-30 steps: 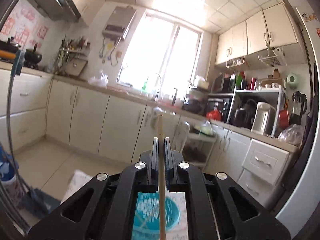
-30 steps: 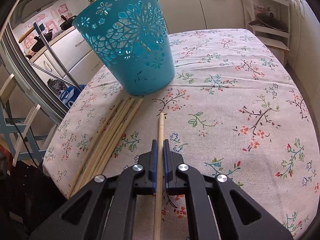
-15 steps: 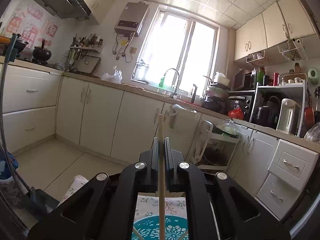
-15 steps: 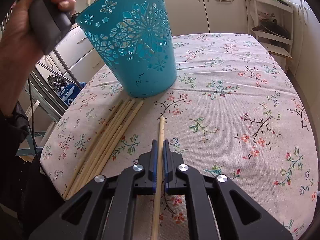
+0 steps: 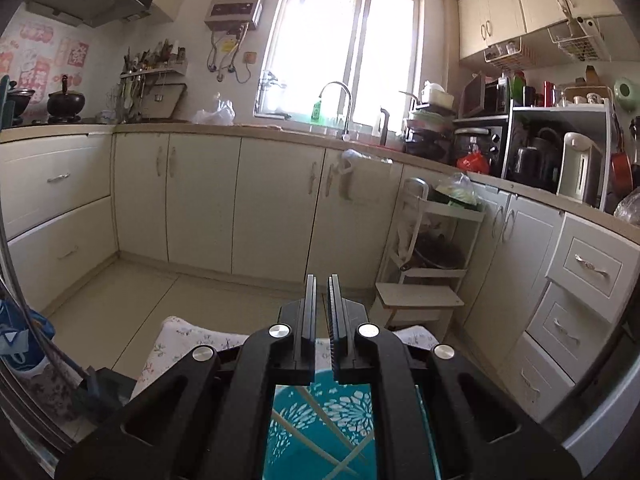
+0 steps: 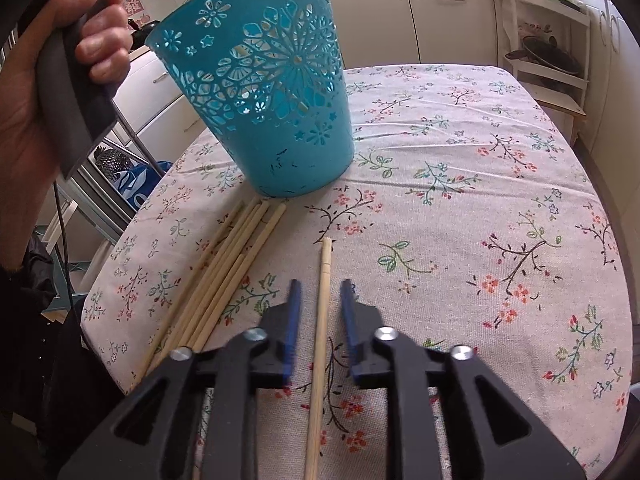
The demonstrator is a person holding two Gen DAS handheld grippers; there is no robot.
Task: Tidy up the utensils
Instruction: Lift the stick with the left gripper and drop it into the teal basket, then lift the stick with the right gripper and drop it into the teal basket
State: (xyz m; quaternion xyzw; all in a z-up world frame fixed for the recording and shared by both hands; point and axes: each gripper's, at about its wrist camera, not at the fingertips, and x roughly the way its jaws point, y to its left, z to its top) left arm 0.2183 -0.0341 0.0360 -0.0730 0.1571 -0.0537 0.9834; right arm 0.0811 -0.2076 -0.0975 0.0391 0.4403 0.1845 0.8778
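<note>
The right gripper [image 6: 319, 292] points down at a surface [image 6: 460, 208] covered with a pale cloth printed with small flowers and twigs. Its black jaws, faced with blue pads, are opening. A single pale wooden chopstick [image 6: 320, 332] lies flat on the cloth, running lengthwise through the gap between them. A clear space shows on each side of the stick, so neither pad presses on it. Its far end reaches past the jaw tips toward a teal plastic basket [image 6: 264, 92] with cut-out flower patterns in its wall, which stands upright on the surface further back.

To the left of the single stick, a loose bundle of pale wooden chopsticks [image 6: 224, 276] lies on the cloth, fanning slightly, with far ends just short of the basket's base.

At the upper left of the right wrist view, the person's left hand [image 6: 52, 92] grips a grey handle beside the basket's rim.

In the left wrist view, the left gripper [image 5: 322, 300] hangs above the basket, whose teal inside shows below the gripper body with several chopsticks [image 5: 296, 428] lying crossed in it. Its jaws stand almost closed, only a thin slit between them, with nothing in it. Beyond lie cream kitchen cabinets [image 5: 240, 200] and a bright window [image 5: 344, 44].
</note>
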